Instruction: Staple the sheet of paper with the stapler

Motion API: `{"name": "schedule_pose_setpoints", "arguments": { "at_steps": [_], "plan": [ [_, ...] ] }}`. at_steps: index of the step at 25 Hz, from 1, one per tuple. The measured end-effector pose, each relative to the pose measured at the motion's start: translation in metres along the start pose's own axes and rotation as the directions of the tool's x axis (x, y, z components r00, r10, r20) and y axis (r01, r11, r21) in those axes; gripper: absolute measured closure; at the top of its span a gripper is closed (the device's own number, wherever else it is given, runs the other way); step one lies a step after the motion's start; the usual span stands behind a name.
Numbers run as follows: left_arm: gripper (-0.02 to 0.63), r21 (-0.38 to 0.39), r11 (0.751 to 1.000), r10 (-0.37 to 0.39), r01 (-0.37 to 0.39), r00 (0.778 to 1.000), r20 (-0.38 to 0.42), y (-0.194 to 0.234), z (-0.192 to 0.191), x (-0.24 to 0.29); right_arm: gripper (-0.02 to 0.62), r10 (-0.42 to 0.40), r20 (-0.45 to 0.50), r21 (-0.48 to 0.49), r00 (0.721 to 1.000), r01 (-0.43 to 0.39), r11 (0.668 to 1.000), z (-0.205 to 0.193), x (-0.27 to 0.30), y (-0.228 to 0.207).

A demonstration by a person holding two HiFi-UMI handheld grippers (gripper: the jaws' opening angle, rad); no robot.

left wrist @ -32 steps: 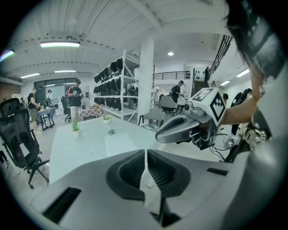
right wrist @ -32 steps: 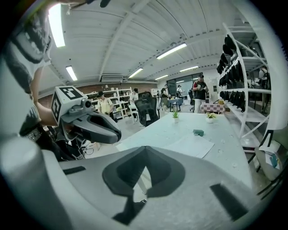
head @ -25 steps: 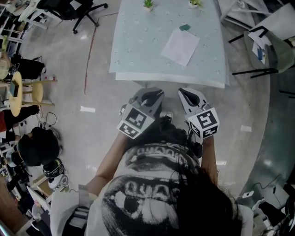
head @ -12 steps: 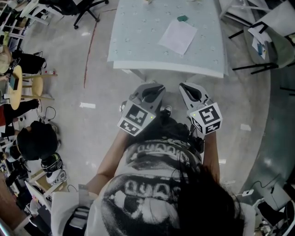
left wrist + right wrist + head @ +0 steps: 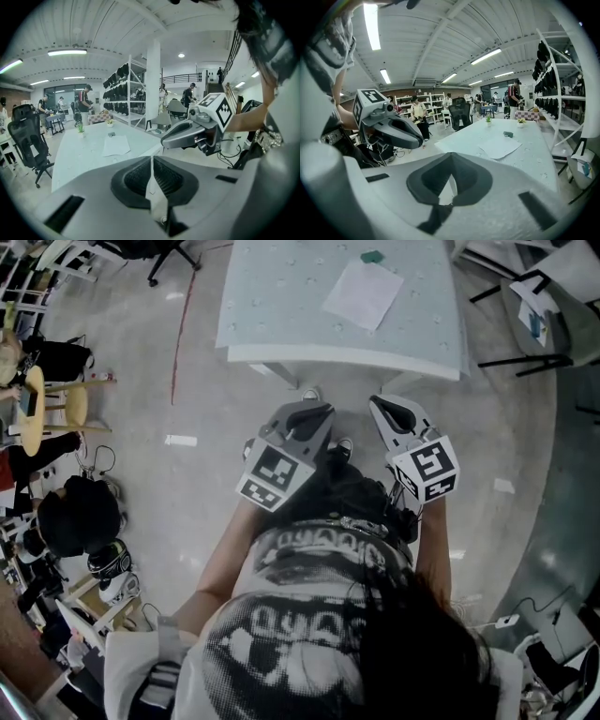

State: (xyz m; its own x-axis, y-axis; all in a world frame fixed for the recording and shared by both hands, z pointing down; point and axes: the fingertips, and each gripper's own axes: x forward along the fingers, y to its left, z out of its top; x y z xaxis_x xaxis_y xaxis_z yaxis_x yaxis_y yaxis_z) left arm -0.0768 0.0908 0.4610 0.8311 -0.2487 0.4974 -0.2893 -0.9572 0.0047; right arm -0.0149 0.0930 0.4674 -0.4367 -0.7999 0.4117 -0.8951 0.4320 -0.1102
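Observation:
The white sheet of paper [image 5: 364, 293] lies on the pale table [image 5: 281, 306], far from the near edge. The small dark-teal stapler [image 5: 373, 256] sits just beyond the sheet's far corner. Both grippers hang side by side in front of the person's chest, short of the table's near edge and over the floor. My left gripper [image 5: 314, 410] is shut with nothing between its pads. My right gripper [image 5: 386, 406] is shut and empty too. The left gripper view shows the paper [image 5: 116, 145] and the stapler [image 5: 111, 134] ahead; the right gripper view shows the paper [image 5: 500, 146] and the stapler [image 5: 507, 134].
Two small potted plants [image 5: 488, 119] stand at the table's far end. A black office chair [image 5: 29, 145] is left of the table, and a white chair [image 5: 544, 287] stands right of it. A white pillar [image 5: 153, 84], shelving and several people are beyond. Stools [image 5: 56, 418] stand at the left.
In the head view both grippers have shifted a little up the picture together, still shut. The table with the paper has slid toward the top edge.

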Motion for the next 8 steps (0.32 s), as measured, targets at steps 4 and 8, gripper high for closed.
{"name": "schedule_pose_setpoints", "arguments": {
  "at_steps": [4,8],
  "plan": [
    [0.591,-0.002,1.0,-0.002,0.002,1.0,-0.006,-0.002,-0.002,0.0026,0.597,0.004,-0.004,0.005,1.0,-0.004,1.0,-0.0042,-0.0004,-0.0007],
    [0.591,0.002,1.0,-0.003,0.003,1.0,-0.001,-0.0032,0.0005,0.0068,0.597,0.006,-0.002,0.001,1.0,-0.006,1.0,-0.006,-0.0011,-0.0043]
  ]
}}
